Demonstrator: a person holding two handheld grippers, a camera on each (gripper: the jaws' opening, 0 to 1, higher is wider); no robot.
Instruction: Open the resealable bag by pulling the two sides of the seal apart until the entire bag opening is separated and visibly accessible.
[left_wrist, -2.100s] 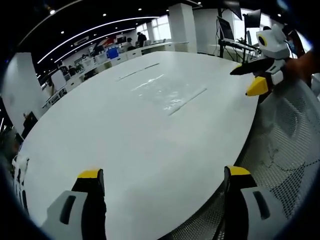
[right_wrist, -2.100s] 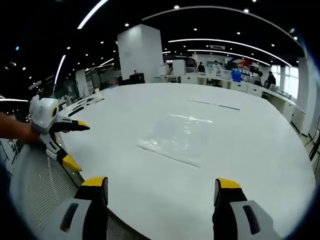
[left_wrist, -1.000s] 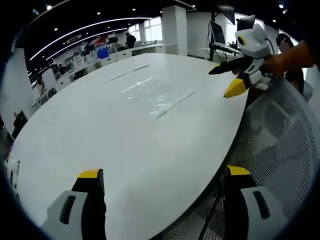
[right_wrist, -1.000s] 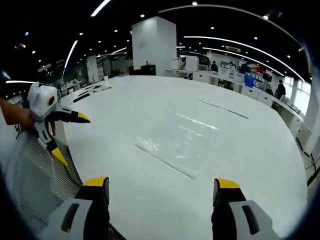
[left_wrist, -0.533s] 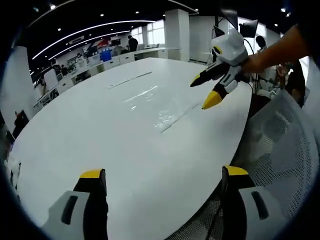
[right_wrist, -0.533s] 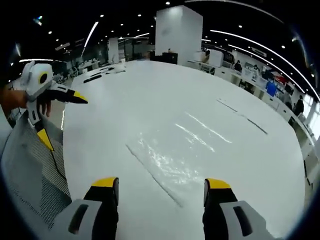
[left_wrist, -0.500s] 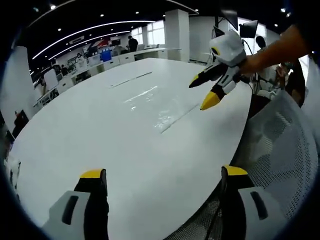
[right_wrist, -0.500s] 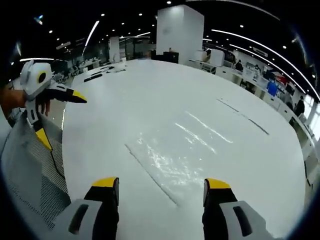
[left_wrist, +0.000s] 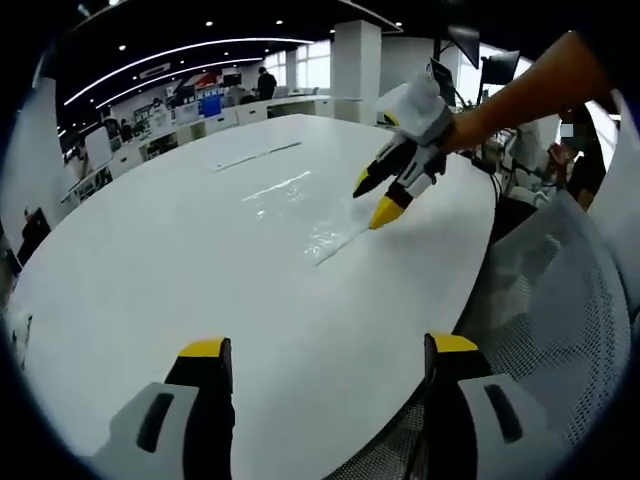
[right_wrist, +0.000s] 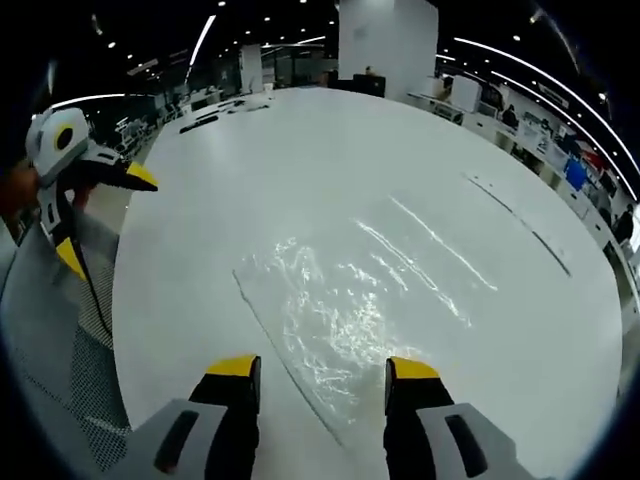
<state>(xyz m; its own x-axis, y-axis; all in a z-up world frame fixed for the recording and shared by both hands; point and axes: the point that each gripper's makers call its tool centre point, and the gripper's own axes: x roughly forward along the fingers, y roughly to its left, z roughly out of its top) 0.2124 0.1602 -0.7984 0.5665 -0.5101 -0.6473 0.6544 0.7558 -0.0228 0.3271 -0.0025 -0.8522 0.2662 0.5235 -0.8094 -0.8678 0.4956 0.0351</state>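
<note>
Right gripper view is showing my right claw (right_wrist: 320, 375) hanging open just above the near seal edge of the resealable bag (right_wrist: 340, 310), which is lying flat and clear on the white desk (right_wrist: 300, 160); its two jaws are straddling the seal strip without touching it, as far as I can tell. Off to the left, past the desk rim, my left claw (right_wrist: 100, 215) is also standing open and holding nothing. Left gripper view is looking across the desk from the near side, with the bag (left_wrist: 300, 210) well out ahead and my right claw (left_wrist: 372, 197) poised over its seal end. The bag is looking still sealed, so I judge the opening not yet begun. The risk from here is the film itself: it is thin, glossy and lying flush on a slick surface, so closing on it may be pinching both sides together or just sliding the bag away. With my left claw so far off, nothing is steadying the bag either.
</note>
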